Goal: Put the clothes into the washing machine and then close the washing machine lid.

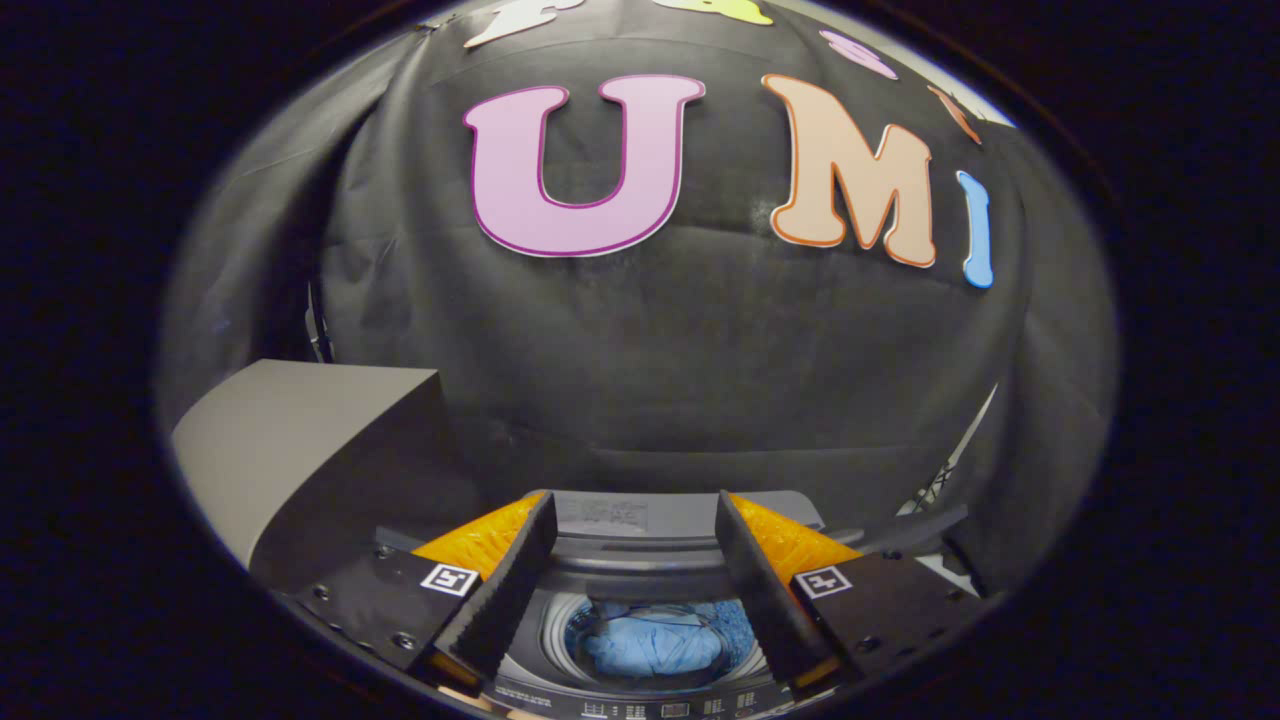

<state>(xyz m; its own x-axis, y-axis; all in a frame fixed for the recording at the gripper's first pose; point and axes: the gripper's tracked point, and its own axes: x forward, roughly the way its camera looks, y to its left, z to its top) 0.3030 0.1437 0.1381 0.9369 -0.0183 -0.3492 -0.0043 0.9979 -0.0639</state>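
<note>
A top-loading washing machine (pixel 640 585) sits below me, its round drum showing between my fingers. Blue clothes (pixel 655 645) lie bunched inside the drum. The raised lid (pixel 640 520) stands upright at the back of the opening, beyond my fingertips. My gripper (pixel 635 515) hovers above the opening, open, with nothing held between its fingers. The machine's control strip (pixel 640 708) runs along its near edge.
A grey box-like unit (pixel 300 440) stands to the left of the machine, close beside my left finger. The booth's black cloth wall hangs right behind the machine. A dark object (pixel 930 530) lies to the right of the lid.
</note>
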